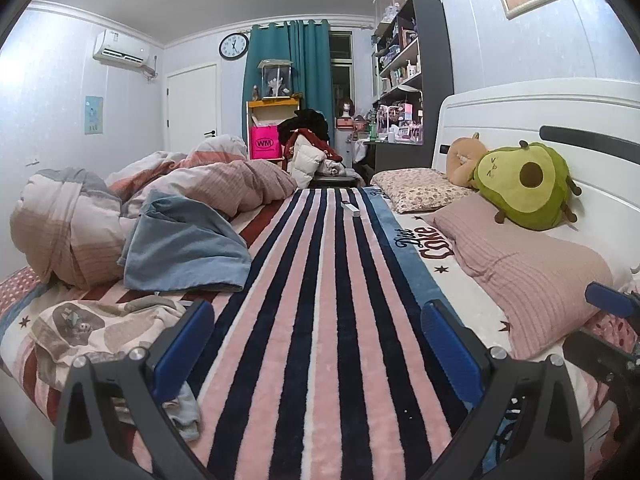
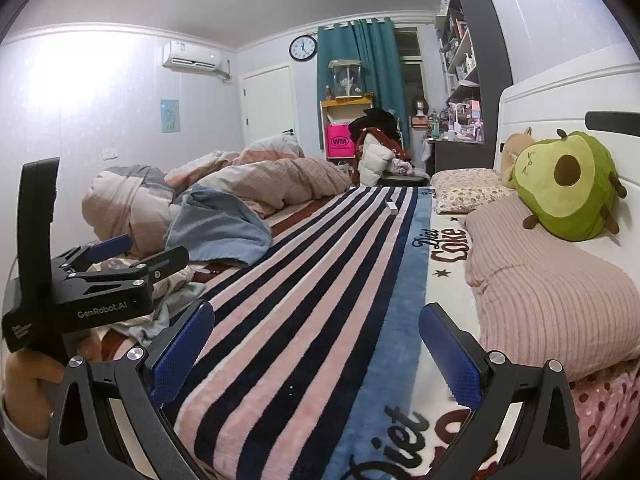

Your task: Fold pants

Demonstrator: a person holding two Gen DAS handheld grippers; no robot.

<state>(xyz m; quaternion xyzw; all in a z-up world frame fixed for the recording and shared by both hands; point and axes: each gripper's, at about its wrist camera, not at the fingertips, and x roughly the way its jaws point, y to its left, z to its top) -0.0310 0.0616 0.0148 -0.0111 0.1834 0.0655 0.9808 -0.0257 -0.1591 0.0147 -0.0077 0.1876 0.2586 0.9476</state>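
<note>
Printed cream pants (image 1: 92, 324) with grey cartoon patches lie crumpled at the bed's left edge, beside the left finger of my left gripper (image 1: 316, 344). That gripper is open and empty, low over the striped blanket (image 1: 320, 264). In the right wrist view my right gripper (image 2: 316, 348) is open and empty over the same blanket (image 2: 304, 264), and the pants (image 2: 168, 292) lie to its left, partly hidden behind the left gripper's body (image 2: 80, 280). A blue cloth (image 1: 188, 248) lies heaped beyond the pants.
A bunched duvet (image 1: 132, 196) fills the bed's left side. Pink pillows (image 1: 520, 272) and an avocado plush (image 1: 528, 184) line the right by the white headboard (image 1: 540, 108). A small white object (image 1: 350, 208) lies far along the blanket. Shelves and a chair with clothes stand beyond.
</note>
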